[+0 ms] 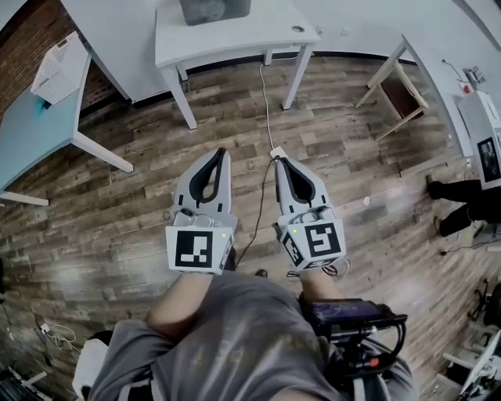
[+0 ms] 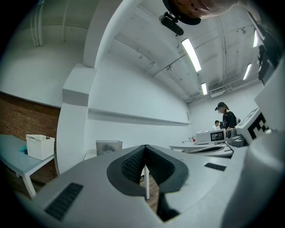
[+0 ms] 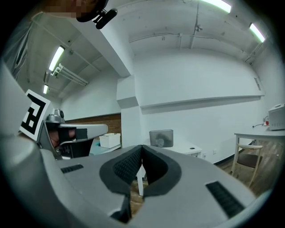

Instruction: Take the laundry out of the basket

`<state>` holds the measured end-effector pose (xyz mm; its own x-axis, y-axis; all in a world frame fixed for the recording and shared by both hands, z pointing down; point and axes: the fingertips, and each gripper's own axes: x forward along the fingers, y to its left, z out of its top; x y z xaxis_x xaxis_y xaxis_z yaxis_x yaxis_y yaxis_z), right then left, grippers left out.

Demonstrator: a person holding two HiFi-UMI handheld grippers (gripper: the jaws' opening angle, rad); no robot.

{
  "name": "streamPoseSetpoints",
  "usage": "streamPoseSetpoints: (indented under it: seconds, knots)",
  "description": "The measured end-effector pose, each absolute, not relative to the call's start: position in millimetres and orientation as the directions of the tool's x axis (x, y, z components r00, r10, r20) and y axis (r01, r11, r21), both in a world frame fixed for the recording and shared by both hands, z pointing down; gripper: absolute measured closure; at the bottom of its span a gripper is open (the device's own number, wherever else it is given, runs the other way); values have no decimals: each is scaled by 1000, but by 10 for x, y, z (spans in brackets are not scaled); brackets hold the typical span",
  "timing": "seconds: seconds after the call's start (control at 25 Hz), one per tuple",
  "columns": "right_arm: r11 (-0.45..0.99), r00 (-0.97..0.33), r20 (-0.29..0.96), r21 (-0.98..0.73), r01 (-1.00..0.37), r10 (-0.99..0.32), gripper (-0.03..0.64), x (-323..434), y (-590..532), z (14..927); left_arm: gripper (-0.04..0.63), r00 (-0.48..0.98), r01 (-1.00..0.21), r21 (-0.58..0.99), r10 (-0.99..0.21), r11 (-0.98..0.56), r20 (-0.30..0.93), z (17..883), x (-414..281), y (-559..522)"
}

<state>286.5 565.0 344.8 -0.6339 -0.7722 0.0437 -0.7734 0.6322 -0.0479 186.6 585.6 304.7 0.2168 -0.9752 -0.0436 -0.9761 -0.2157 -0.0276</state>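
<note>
Nothing looks taken out yet: the left claw (image 1: 221, 152) and right claw (image 1: 280, 161), both pressed together and empty, are over the floor (image 1: 352, 149), well short of the grey basket (image 1: 215, 9) on the far white worktop (image 1: 235, 39).

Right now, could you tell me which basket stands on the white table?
The grey basket, on the white table ahead; the white basket sits on the blue table.

Open wooden floor (image 1: 141, 196) is stretching straight ahead, crossed by a thin cable (image 1: 263, 94), while a white table (image 1: 235, 35) is blocking the far end, a blue table (image 1: 35, 129) is crowding the left and a chair (image 1: 398, 90) is flanking the right.
</note>
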Motion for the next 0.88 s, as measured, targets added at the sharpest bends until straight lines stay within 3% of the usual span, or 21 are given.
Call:
streamPoseSetpoints:
  seconds: [0.48, 0.88]
  knots:
    - [666, -666, 1, 30, -745, -746, 609, 1579, 4717, 3120, 588, 222, -975, -8, -967, -223, -122, 2842, 747, 4964]
    - [658, -659, -10, 33, -752, -752, 609, 1400, 4325, 3077, 588, 219, -975, 3, -972, -220, -88, 2985, 521, 4669]
